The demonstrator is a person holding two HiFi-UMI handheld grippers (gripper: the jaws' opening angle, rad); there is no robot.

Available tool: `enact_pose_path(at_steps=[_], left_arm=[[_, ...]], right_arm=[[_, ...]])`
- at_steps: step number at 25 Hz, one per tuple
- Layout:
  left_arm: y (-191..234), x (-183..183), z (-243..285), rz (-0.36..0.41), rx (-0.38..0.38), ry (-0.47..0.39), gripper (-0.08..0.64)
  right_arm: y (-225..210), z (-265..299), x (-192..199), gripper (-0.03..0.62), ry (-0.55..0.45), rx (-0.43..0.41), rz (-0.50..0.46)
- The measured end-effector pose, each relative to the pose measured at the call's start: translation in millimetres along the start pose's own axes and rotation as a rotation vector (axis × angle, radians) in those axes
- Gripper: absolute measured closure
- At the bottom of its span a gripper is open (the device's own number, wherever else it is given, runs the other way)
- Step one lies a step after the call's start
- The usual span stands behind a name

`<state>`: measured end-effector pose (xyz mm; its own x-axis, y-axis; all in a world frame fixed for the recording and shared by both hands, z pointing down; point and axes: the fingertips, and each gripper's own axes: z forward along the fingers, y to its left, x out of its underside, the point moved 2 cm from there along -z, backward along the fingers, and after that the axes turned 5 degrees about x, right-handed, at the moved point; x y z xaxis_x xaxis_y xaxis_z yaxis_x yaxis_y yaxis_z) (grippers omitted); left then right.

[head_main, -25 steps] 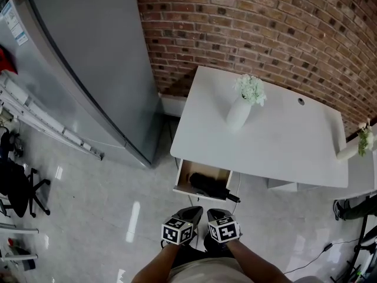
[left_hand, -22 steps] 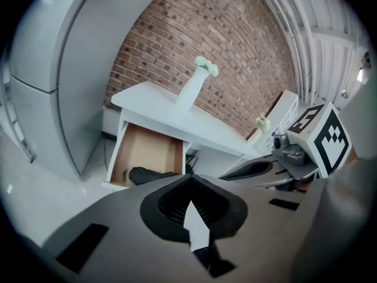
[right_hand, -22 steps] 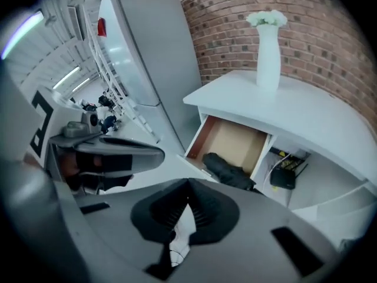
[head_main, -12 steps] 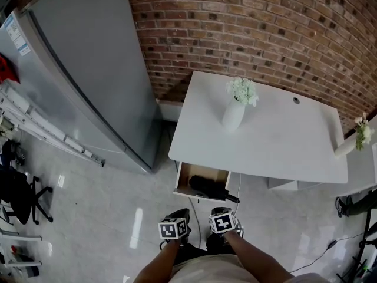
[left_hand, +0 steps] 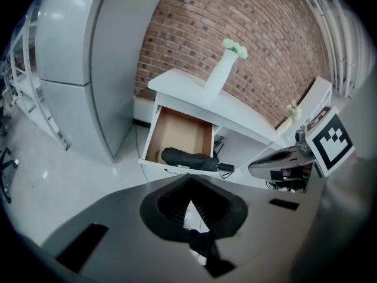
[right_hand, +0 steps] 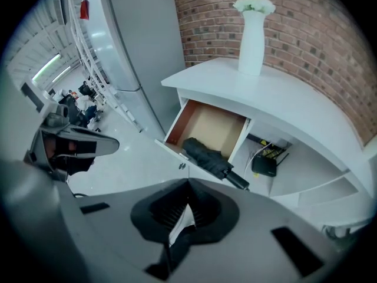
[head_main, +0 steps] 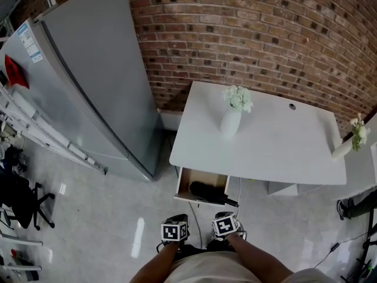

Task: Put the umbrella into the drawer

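Note:
A black folded umbrella [head_main: 206,191] lies across the front of the open wooden drawer [head_main: 187,180] under the white table [head_main: 277,149]. Its handle [head_main: 232,203] sticks out past the drawer's right front corner. Both grippers hang low over the floor, well short of the drawer and apart from the umbrella. My left gripper [head_main: 177,221] is shut and empty, and so is my right gripper [head_main: 224,217]. The left gripper view shows the umbrella [left_hand: 188,159], the drawer [left_hand: 178,131] and shut jaws [left_hand: 189,187]. In the right gripper view, shut jaws [right_hand: 188,187] point toward the umbrella [right_hand: 206,157].
A white vase with flowers [head_main: 231,119] stands on the table. A tall grey refrigerator [head_main: 88,87] stands left of the table, with a ladder [head_main: 53,137] lying beside it. A black router [right_hand: 263,165] sits on the shelf right of the drawer. A brick wall runs behind.
Both grippers have drawn back from the drawer toward the person and sunk lower. The umbrella and drawer have not moved.

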<state>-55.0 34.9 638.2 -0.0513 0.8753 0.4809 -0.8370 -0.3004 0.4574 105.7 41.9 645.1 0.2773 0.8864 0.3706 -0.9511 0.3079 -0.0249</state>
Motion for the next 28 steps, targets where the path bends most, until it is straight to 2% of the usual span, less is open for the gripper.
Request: enact_pose_path(at_steps=[12,19,28], left_arm=[[-13.7,-19.5,7.1,0.062,0.027,0.006,0.554],[-24.7,-21.9,11.6,0.099,0.033,0.021,0.554],[-24.2,-16.8,11.2,0.105,0.036,0.037,0.554]], right_arm=[[-14.4,-21.9,-10.1,0.577,-0.075,0.026,0.083],[-18.0,-25.5,-0.4,0.577,-0.074,0.028,0.079],[-14.1,-24.5,2.7,0.577,-0.064,0.027,0.075]])
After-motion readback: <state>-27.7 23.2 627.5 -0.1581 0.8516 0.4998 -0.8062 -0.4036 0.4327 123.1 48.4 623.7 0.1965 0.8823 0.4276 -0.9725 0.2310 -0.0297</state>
